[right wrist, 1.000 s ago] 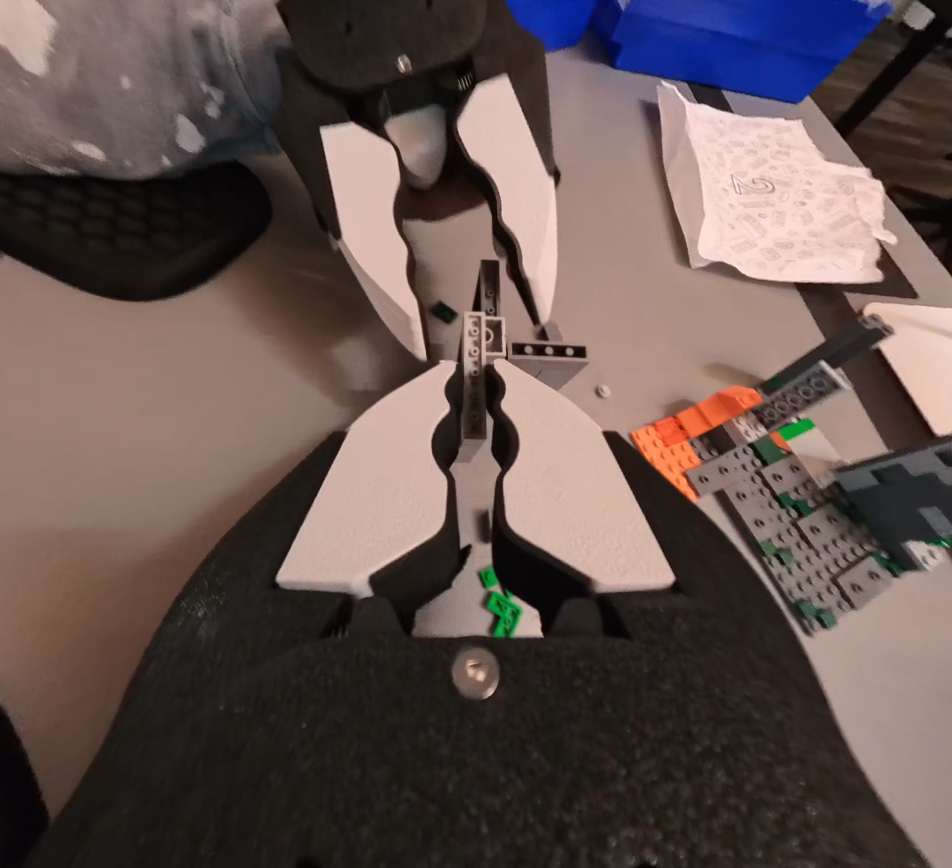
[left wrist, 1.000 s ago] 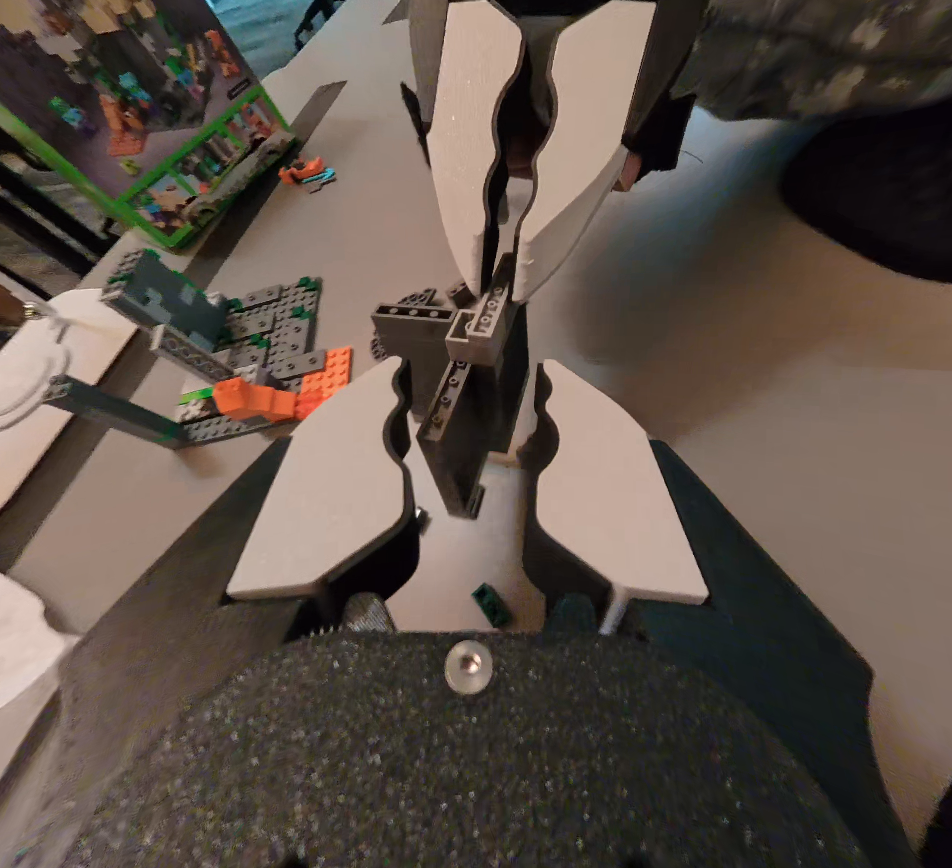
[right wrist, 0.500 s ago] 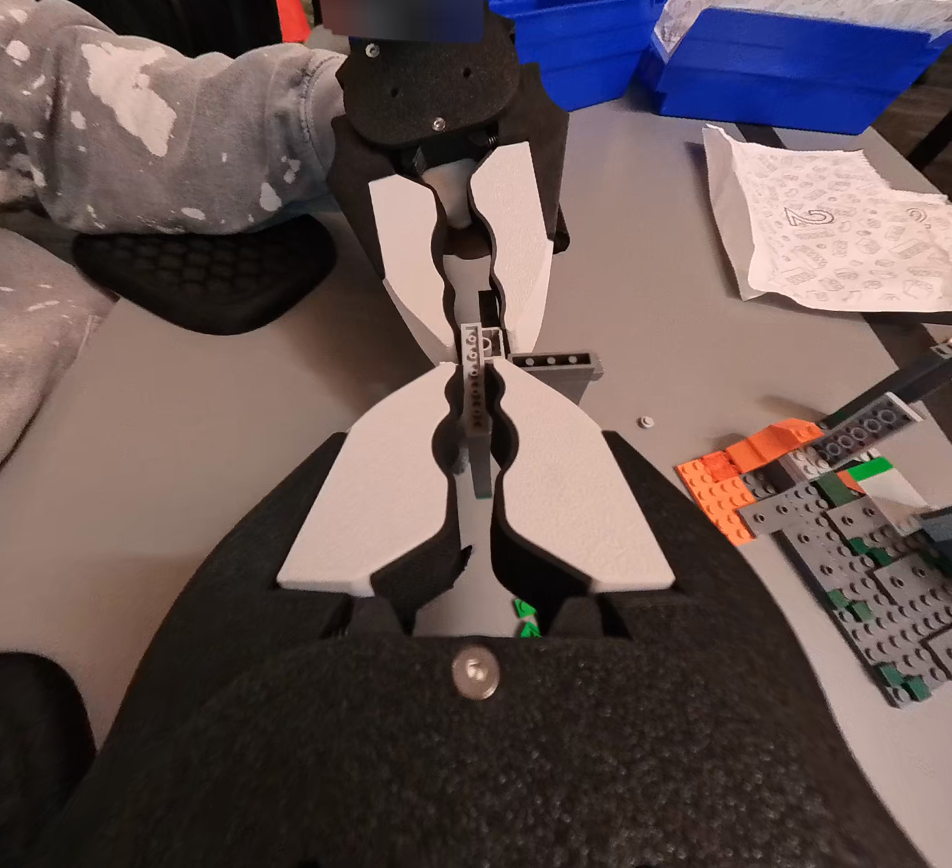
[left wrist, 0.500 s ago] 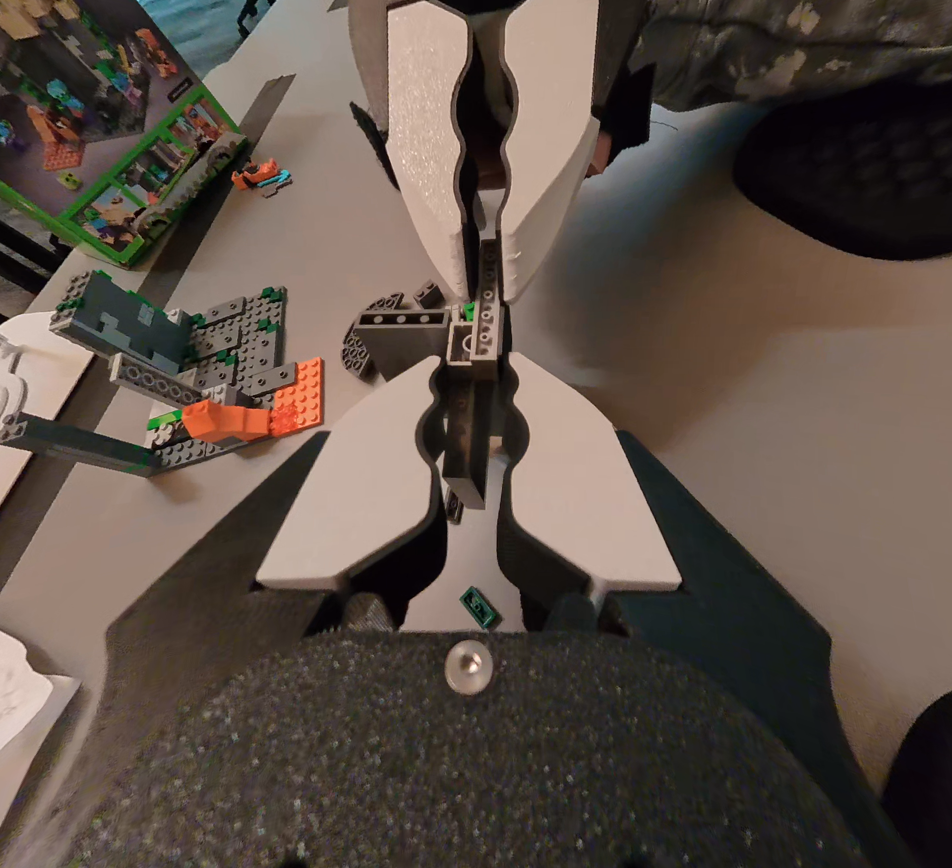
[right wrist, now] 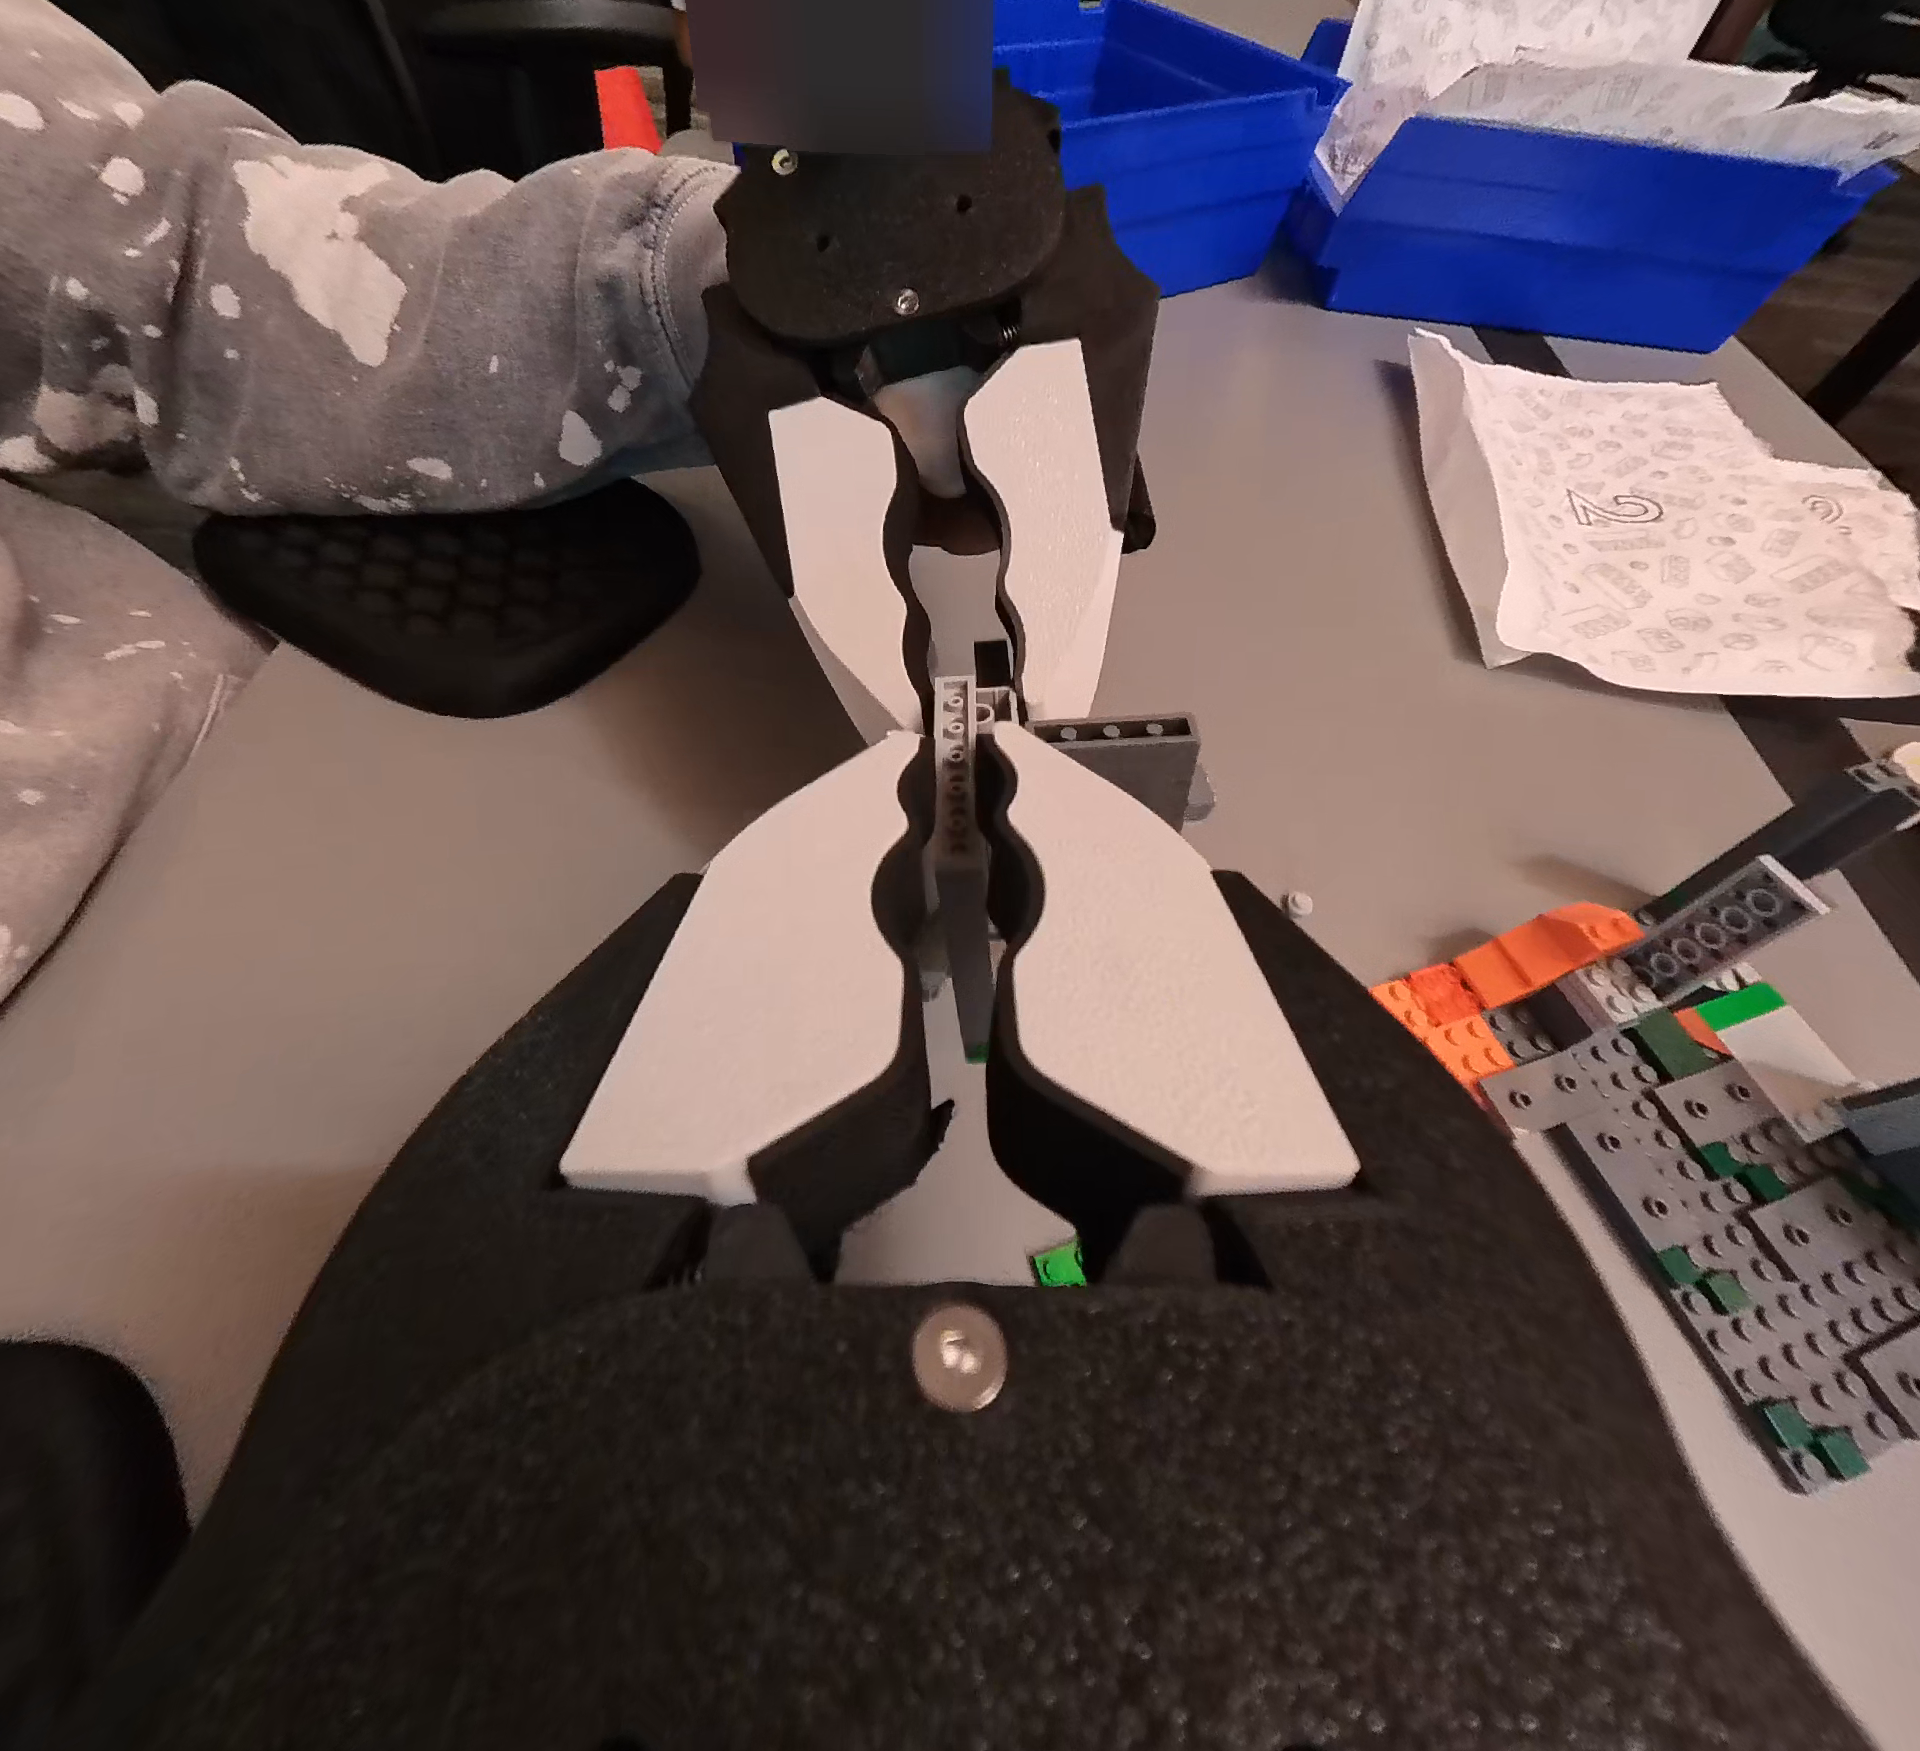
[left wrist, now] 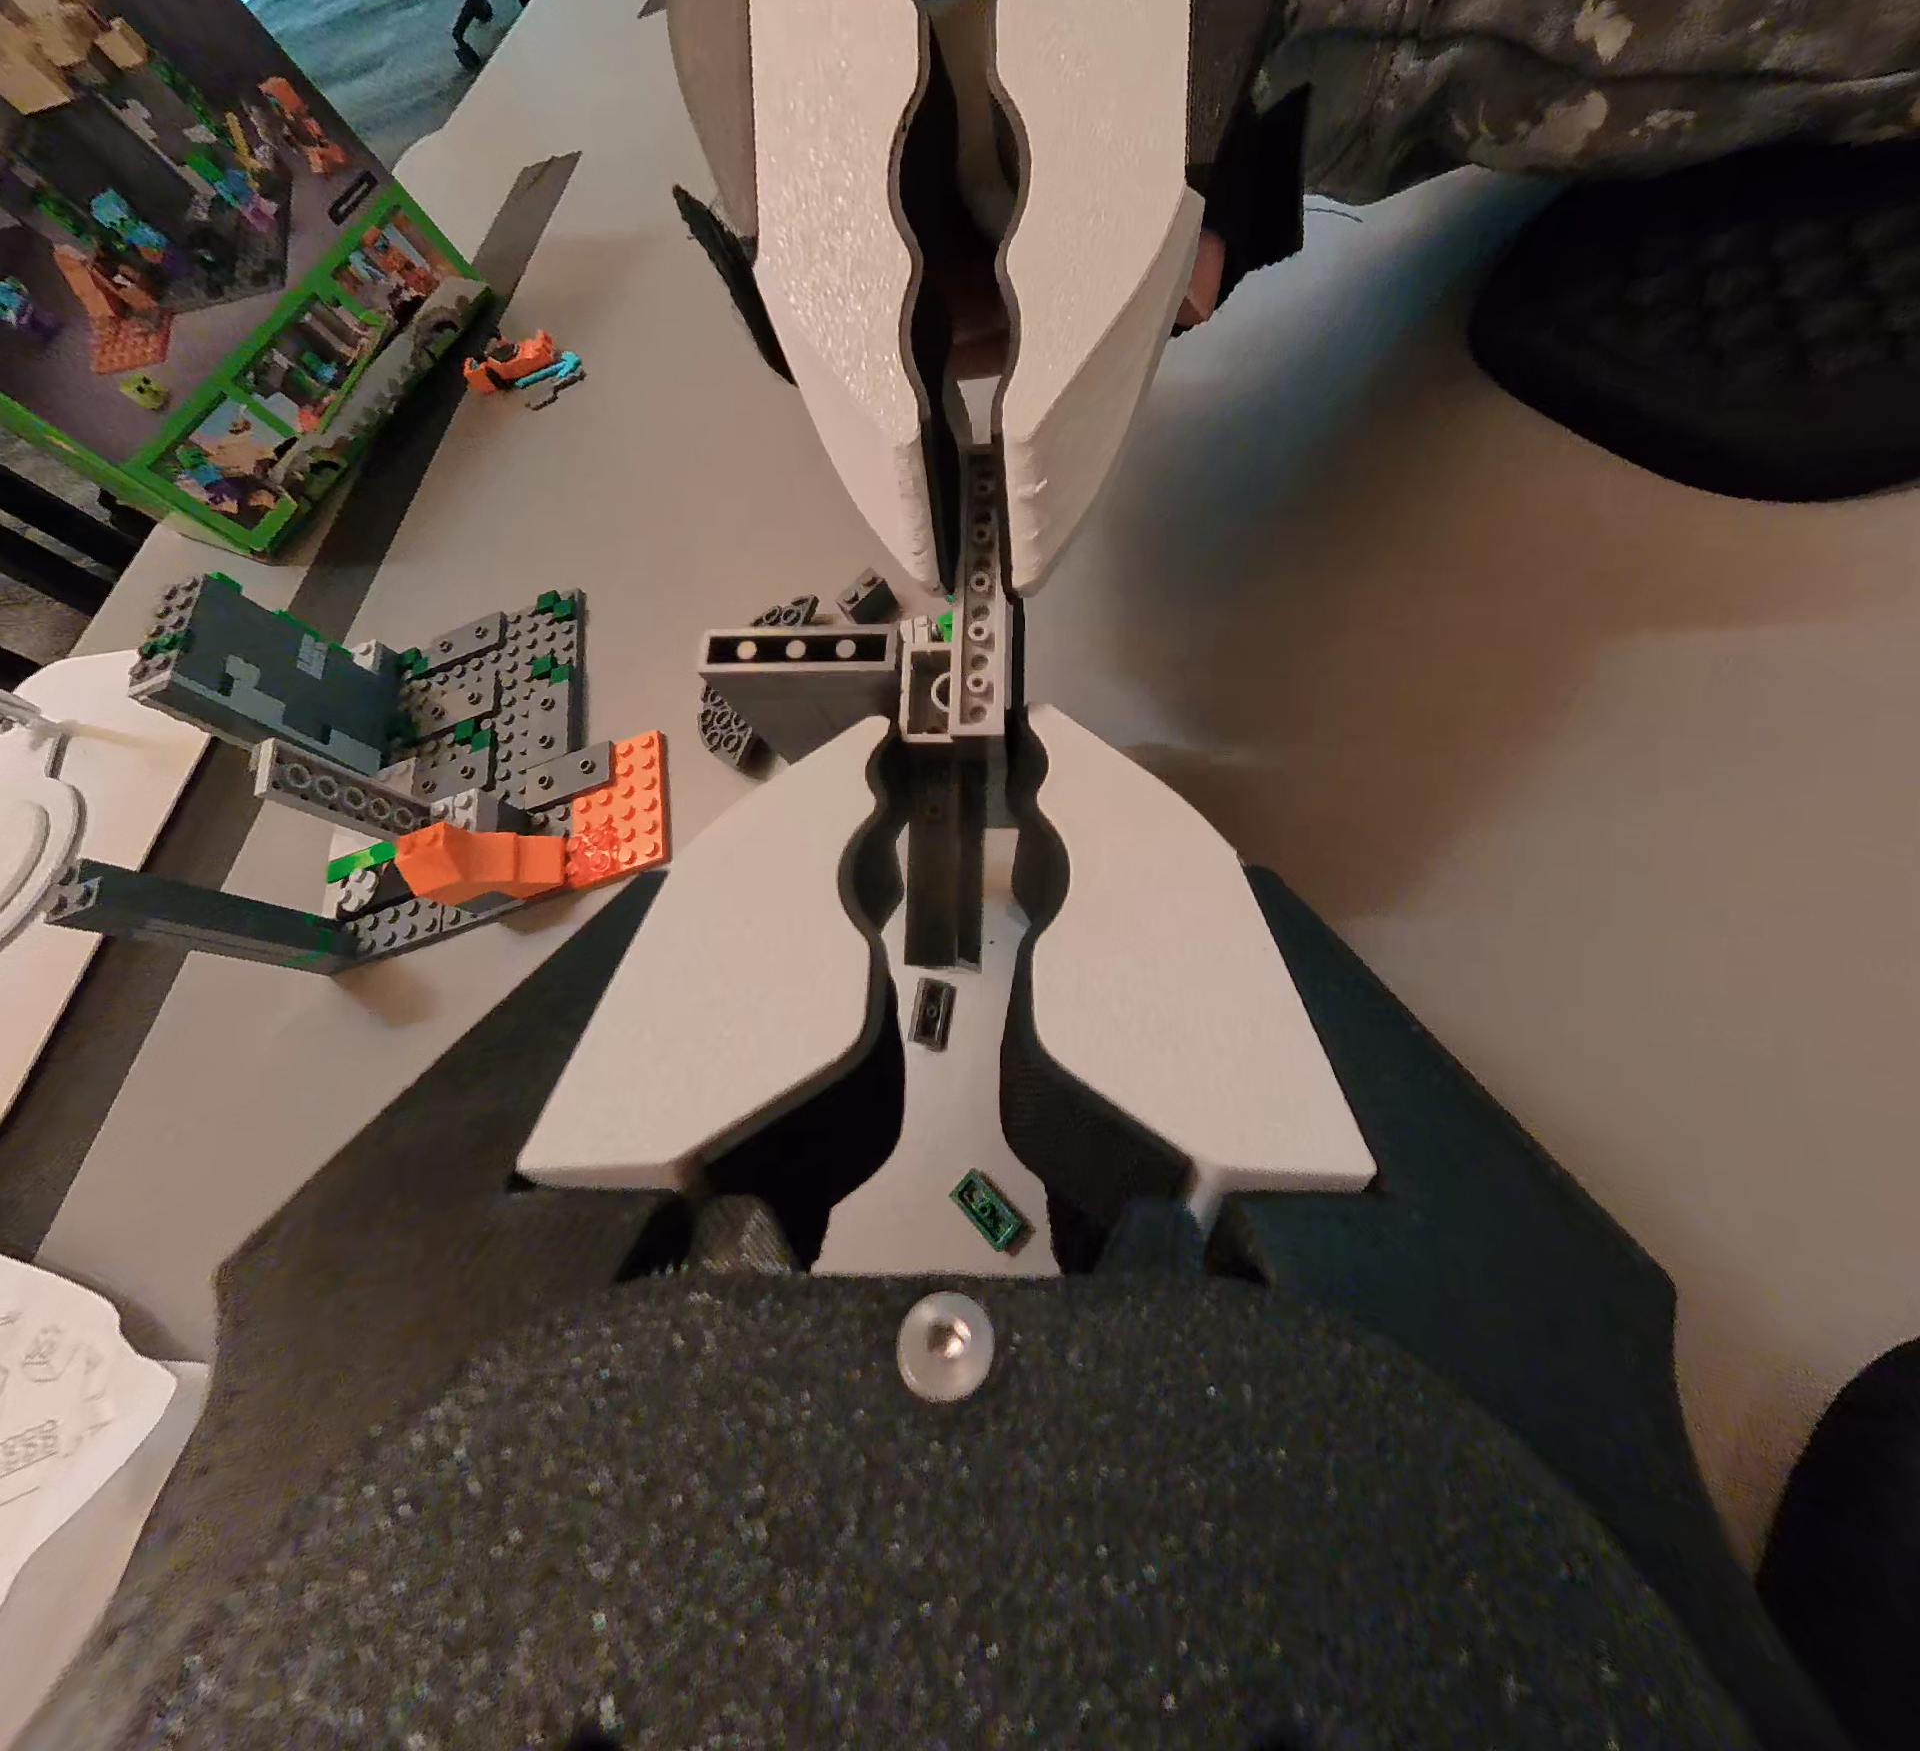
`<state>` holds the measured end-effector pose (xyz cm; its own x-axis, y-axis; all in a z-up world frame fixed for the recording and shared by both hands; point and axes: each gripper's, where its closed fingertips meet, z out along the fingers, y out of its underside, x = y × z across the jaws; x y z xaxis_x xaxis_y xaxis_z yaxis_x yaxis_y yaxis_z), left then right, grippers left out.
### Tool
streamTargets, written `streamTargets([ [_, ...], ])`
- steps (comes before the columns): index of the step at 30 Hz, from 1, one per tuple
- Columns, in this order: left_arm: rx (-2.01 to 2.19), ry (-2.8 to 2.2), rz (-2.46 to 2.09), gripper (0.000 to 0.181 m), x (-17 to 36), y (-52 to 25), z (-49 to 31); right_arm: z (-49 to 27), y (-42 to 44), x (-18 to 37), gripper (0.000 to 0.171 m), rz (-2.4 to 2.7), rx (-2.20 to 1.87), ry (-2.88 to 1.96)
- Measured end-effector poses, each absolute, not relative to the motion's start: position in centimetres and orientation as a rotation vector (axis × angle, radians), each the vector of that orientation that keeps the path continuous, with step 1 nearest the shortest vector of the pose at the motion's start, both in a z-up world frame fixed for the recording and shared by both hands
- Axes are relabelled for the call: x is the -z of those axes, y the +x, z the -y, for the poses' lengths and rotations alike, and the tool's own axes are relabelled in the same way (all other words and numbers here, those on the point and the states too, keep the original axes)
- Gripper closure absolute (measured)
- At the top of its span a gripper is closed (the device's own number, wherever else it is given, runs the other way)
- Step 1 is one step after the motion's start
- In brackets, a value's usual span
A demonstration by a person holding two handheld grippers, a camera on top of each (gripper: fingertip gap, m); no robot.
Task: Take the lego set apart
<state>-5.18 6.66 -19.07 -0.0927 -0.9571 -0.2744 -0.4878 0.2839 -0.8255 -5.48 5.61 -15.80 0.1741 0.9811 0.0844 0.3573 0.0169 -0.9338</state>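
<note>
we are clamping both hand-held grippers, left point(left wrist: 951, 735) and right point(right wrist: 951, 740), on one grey lego assembly point(left wrist: 961, 673) above the table point(left wrist: 1455, 766); uneven pulling could be scattering bricks.

bins point(right wrist: 1538, 247): bright blue
sleeve point(right wrist: 312, 299): grey w/ white splotches
lego plates point(left wrist: 618, 808): orange, dark grey, green bits
box point(left wrist: 187, 267): green border
table point(left wrist: 1455, 766): plain grey
</note>
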Motion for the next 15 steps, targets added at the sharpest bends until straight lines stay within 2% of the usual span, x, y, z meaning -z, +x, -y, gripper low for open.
streamTargets([
  [5, 0.704, -1.327, -1.717, 0.162, 18.8, -5.1, -6.7, -5.3, -5.6, 14.7, 0.165, 1.307, -0.889, -1.464],
  [7, 0.466, -1.493, -1.855, 0.159, 23.3, -6.9, -8.3, -4.3, -4.6, 9.4, 0.171, 1.128, -1.086, -1.253],
  [9, 0.587, -1.357, -1.733, 0.162, 20.5, -6.1, -7.3, -4.9, -3.8, 8.8, 0.171, 1.192, -0.859, -1.289],
  [11, 0.624, -1.303, -1.646, 0.163, 17.1, -5.8, -7.4, -4.5, -4.0, 9.3, 0.171, 1.176, -0.865, -1.299],
  [15, 0.574, -1.339, -1.669, 0.163, 17.6, -5.8, -8.0, -5.1, -4.2, 10.4, 0.171, 1.188, -0.841, -1.352],
])
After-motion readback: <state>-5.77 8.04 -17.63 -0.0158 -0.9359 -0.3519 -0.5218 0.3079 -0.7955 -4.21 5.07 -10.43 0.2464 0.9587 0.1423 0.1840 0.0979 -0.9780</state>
